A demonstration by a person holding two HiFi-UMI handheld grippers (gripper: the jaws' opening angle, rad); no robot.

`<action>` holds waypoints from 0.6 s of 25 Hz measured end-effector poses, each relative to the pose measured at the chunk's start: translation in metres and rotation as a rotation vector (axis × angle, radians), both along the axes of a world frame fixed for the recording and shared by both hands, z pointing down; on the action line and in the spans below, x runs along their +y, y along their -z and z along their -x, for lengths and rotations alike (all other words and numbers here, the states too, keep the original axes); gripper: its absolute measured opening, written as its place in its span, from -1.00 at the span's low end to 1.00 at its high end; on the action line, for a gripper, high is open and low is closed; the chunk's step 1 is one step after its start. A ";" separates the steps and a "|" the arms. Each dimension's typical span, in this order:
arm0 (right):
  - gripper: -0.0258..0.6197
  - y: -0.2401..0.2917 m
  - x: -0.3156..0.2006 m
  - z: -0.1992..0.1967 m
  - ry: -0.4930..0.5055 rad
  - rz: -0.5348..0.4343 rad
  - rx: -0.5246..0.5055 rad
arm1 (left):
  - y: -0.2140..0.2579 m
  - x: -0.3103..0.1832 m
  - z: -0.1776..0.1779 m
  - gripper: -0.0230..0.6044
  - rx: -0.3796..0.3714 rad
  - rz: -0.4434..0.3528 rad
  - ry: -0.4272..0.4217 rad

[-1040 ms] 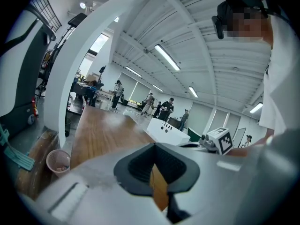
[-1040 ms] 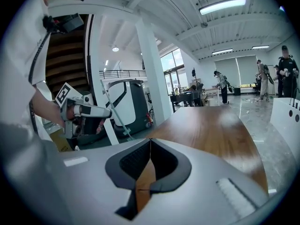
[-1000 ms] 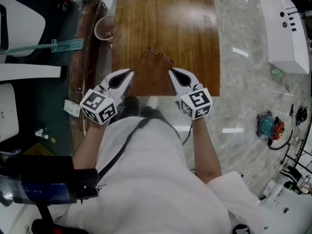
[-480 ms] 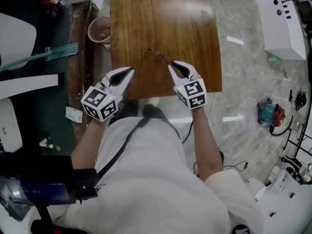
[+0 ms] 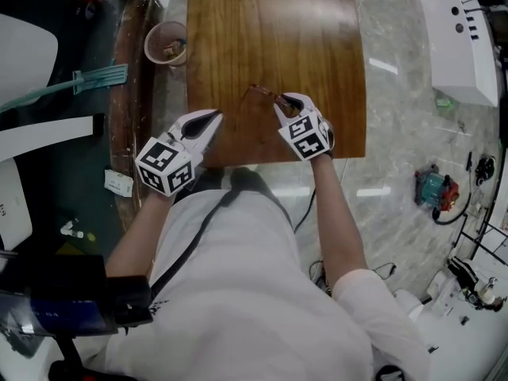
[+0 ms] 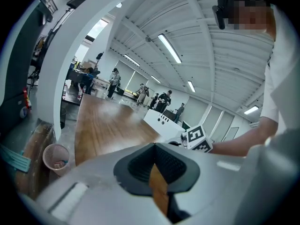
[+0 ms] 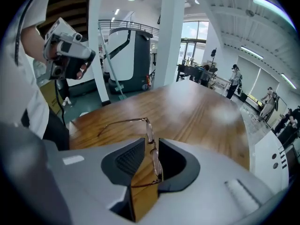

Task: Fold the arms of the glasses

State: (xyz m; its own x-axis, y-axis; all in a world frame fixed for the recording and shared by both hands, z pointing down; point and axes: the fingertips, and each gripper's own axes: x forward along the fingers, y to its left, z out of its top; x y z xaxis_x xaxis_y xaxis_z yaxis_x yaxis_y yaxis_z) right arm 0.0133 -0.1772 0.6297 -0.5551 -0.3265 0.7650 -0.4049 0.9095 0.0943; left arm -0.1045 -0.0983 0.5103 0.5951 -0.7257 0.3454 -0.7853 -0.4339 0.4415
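Observation:
Thin brown-rimmed glasses (image 5: 263, 95) lie on the wooden table (image 5: 278, 30) near its front edge, arms unfolded. My right gripper (image 5: 285, 105) tilts steeply down over their right end. In the right gripper view the lens frame (image 7: 153, 150) stands between the opening jaws, close to the right pad (image 7: 174, 159) but not squeezed, and one arm (image 7: 121, 122) stretches away to the left. My left gripper (image 5: 213, 117) hovers at the table's front left, apart from the glasses. It is shut, and its pads (image 6: 140, 165) meet with nothing between them (image 6: 154, 146).
A pink mesh bin (image 5: 164, 44) stands on the floor left of the table, also seen in the left gripper view (image 6: 55, 157). A white machine (image 5: 460, 34) sits at the far right. A green broom (image 5: 79, 79) lies at the left. The table's front edge (image 5: 278, 162) is just under my hands.
My right gripper has moved forward and tipped down over the glasses' right end. The left gripper has shifted slightly, still shut.

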 end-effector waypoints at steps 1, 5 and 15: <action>-0.65 -0.005 -0.002 0.001 0.011 0.006 0.014 | -0.001 -0.001 0.004 -0.91 -0.002 0.002 0.007; -0.65 -0.018 -0.016 0.004 0.044 0.031 0.048 | -0.006 -0.006 0.019 -0.91 -0.017 0.012 0.038; -0.80 -0.045 -0.019 0.018 0.106 0.108 0.064 | -0.016 0.002 0.040 -0.91 -0.018 0.040 0.108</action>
